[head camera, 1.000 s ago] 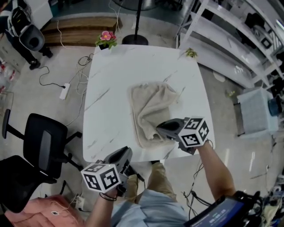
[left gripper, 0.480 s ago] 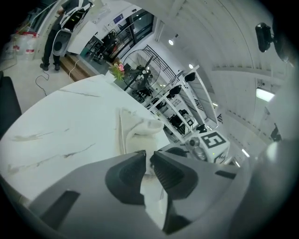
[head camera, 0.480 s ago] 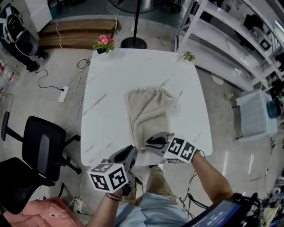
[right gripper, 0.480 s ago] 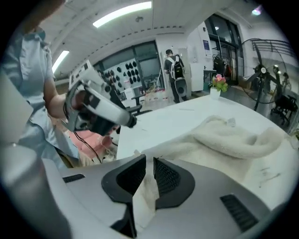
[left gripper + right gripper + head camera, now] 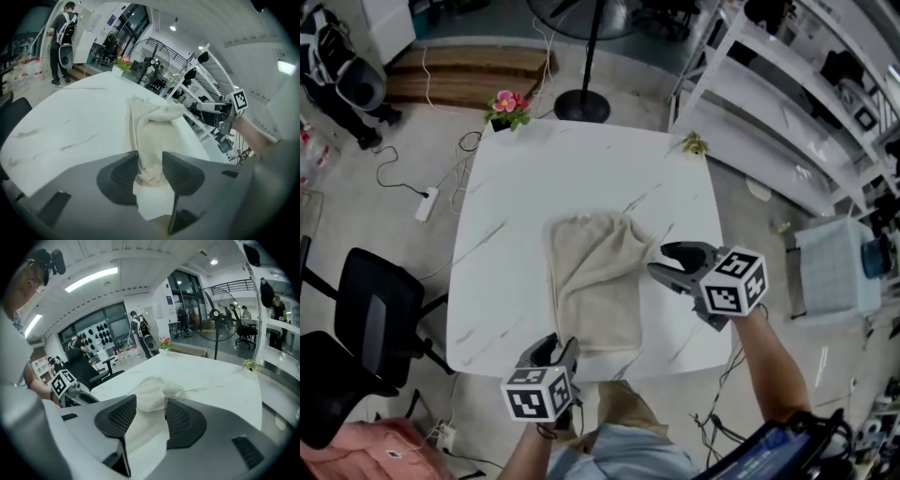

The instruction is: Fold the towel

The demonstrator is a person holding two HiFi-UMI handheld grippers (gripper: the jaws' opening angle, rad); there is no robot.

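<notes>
Pink flowers (image 5: 506,103) being shown at the white table's (image 5: 525,178) upper left corner, black office chair (image 5: 380,319) being shown lower left, white shelving (image 5: 787,103) upper right

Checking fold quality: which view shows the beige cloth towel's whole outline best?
Head view: the whole beige cloth towel lies in frame on the white marbled table, outline almost fully visible. The left gripper view shows it lengthwise and foreshortened, near end partly hidden. The right gripper view shows only its bunched end.

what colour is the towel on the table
Beige, a pale cream. The towel shows best in the head view.
</notes>
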